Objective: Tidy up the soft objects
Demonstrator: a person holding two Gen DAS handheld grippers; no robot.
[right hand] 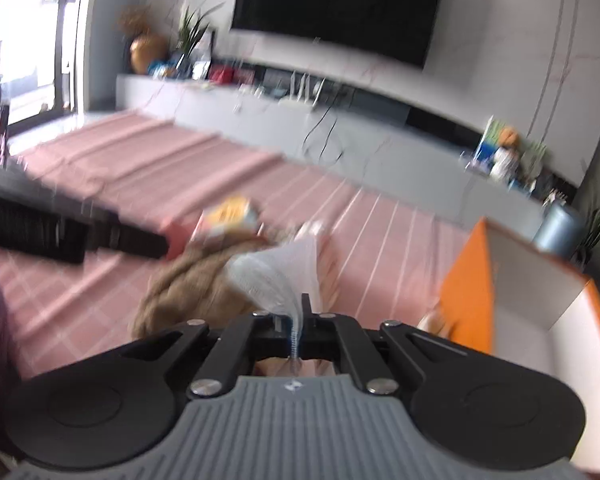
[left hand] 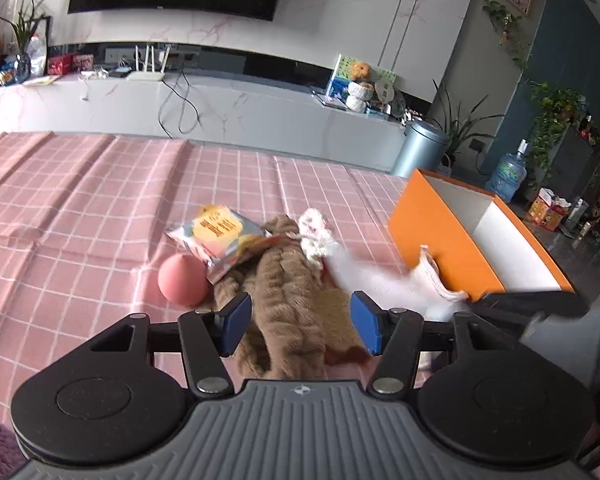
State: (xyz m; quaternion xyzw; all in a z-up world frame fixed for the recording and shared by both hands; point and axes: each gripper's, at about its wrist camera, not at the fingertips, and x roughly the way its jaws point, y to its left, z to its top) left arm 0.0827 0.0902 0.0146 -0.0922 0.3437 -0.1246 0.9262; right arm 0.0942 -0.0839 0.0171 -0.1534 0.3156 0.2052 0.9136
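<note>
A brown knitted cloth (left hand: 288,280) lies bunched on the pink checked bedspread (left hand: 80,208). My left gripper (left hand: 300,320) hovers over the cloth's near end. Its blue pads (left hand: 236,324) stand apart on either side of the cloth without pressing it. My right gripper (right hand: 304,300) is shut on a thin white cloth (right hand: 284,272), which fans out ahead of the jaws. The left wrist view shows the same white cloth (left hand: 380,276) as a blur stretched toward the right gripper (left hand: 484,300), beside the orange box (left hand: 432,236).
A pink ball (left hand: 182,280), a snack packet (left hand: 220,236) and a white crocheted piece (left hand: 316,232) lie around the brown cloth. The orange box (right hand: 468,280) is open-topped and white inside. A grey bin (left hand: 420,152) and a low TV bench (left hand: 220,104) stand beyond the bed.
</note>
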